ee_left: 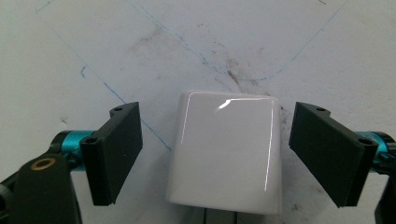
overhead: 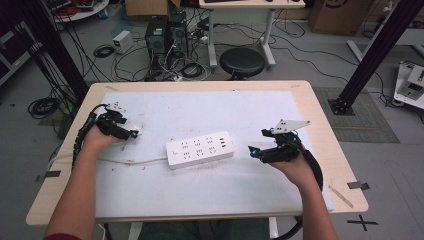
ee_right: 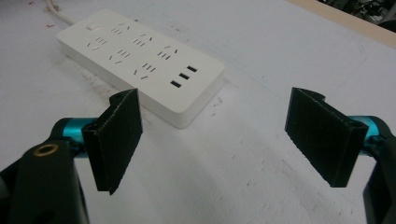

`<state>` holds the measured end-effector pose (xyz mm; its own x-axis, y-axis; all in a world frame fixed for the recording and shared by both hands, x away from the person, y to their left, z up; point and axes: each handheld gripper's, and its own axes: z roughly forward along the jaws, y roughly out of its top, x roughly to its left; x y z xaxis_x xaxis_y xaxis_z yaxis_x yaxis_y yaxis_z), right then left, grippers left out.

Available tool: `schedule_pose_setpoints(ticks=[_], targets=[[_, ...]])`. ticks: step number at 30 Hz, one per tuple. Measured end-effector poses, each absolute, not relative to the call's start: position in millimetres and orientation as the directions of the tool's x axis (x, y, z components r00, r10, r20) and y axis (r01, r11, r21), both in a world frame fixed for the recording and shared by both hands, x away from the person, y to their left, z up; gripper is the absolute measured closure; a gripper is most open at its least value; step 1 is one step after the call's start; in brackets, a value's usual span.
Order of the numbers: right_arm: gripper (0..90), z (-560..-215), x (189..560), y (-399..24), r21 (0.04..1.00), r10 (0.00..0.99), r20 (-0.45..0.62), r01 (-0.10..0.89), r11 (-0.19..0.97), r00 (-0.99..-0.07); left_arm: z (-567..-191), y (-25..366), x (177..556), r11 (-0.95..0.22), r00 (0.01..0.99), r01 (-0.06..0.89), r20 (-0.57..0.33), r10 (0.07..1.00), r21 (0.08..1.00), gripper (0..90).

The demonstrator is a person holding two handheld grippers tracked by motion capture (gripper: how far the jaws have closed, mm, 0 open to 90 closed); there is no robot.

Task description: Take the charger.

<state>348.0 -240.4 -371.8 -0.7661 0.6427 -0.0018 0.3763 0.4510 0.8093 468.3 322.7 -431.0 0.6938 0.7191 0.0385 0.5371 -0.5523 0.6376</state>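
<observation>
A glossy white charger block [ee_left: 226, 151] lies on the white mat, its metal prongs just visible at the bottom of the left gripper view. My left gripper [ee_left: 219, 140] straddles it, with a gap between each black pad and the block's sides. In the high view that gripper [overhead: 131, 134] is at the table's left, with the small white block [overhead: 137, 131] at its tips. A white power strip [overhead: 200, 149] lies mid-table. My right gripper [overhead: 257, 142] stands open just right of it with nothing between its pads. In the right gripper view the strip [ee_right: 140, 60] lies ahead and to the left of the gripper [ee_right: 219, 135].
The strip's white cable [overhead: 130, 161] runs left across the mat [overhead: 225, 110] toward the left forearm. The wooden table [overhead: 312, 107] borders the mat. Beyond the far edge stand a black stool [overhead: 242, 62], computer towers [overhead: 165, 35] and tangled floor cables.
</observation>
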Motion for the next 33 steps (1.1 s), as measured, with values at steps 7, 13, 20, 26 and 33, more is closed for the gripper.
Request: schedule_pose_setpoints(ticks=[7,13,20,26,33], targets=[[19.4,-371.6,348.1,-240.5,0.811,0.642,0.000,0.376,0.449,-0.767,-432.1,325.6,467.3,-0.552,0.698,0.548,0.020,0.716,0.628,27.8],[19.4,-371.8,348.3,-240.3,0.812,0.641,-0.001,0.374,0.448,-0.767,-433.8,325.5,467.1,-0.556,0.702,0.554,0.011,0.712,0.619,32.9],[19.4,-371.7,348.8,-240.6,0.813,0.640,0.001,0.373,0.447,-0.769,-433.5,325.3,466.4,-0.559,0.711,0.549,0.005,0.703,0.622,37.7],[19.4,-371.4,349.5,-240.2,0.813,0.636,-0.003,0.368,0.450,-0.771,-432.6,326.2,464.9,-0.551,0.706,0.558,-0.007,0.708,0.620,42.3],[19.4,-369.1,349.0,-240.0,0.810,0.634,0.002,0.373,0.452,-0.773,-411.7,320.3,452.4,-0.569,0.724,0.503,0.043,0.689,0.651,42.4]])
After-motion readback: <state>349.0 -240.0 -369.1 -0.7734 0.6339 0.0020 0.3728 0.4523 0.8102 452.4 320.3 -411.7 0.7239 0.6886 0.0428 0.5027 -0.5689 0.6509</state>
